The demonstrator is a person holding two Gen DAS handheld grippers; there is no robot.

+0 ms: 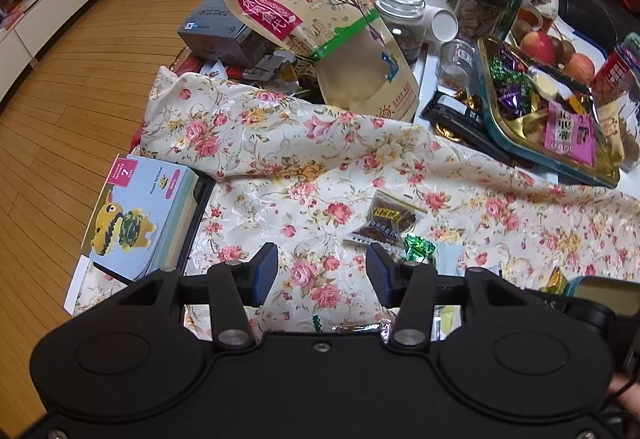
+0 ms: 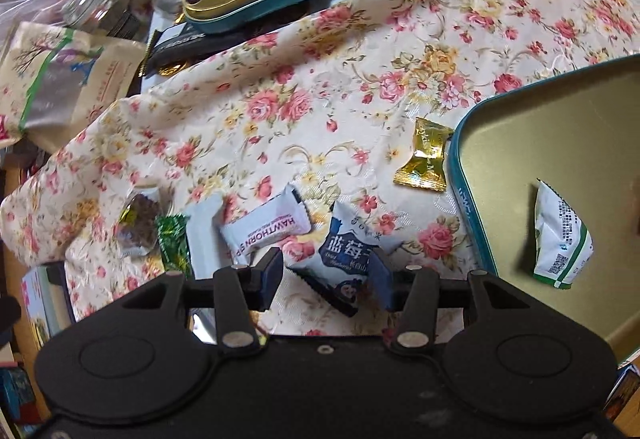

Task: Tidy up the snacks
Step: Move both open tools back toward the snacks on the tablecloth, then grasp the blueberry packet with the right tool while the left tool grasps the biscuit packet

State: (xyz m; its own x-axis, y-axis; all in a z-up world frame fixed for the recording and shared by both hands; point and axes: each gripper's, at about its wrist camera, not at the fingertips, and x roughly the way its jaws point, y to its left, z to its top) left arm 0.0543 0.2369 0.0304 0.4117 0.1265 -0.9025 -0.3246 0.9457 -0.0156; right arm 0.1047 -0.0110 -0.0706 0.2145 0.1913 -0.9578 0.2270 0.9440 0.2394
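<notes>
The floral cloth (image 2: pixel 360 87) covers my whole working patch, rumpled toward the far clutter, and it's the staging ground for the loose sweets. At the right sits the teal tin (image 2: pixel 460 175), gold inside, rim toward me, clearly the collecting bin, since a white-and-green packet (image 2: pixel 560 235) already lies in it. A second tin (image 1: pixel 504 135) farther off is heaped with wrapped candies, so sorted stock lives there, I reckon.

My right gripper (image 2: pixel 328 275) points steeply down over the blueberry packet (image 2: pixel 344 251); jaws released, straddling it, pads not yet pressing. The packet's long axis runs away from me, leaning slightly left, printed face up, near end tucked under the fingers. Just left lies the hawthorn packet (image 2: pixel 264 227), angled up toward the right. The gold candy (image 2: pixel 426 159) rests just beside the tin's rim.

My left gripper (image 1: pixel 322 275) hovers with jaws apart, nothing between them. Near its right finger lie a brown date packet (image 1: pixel 386 217) and a green foil candy (image 1: pixel 418 247), possibly touching; the blur won't say.
</notes>
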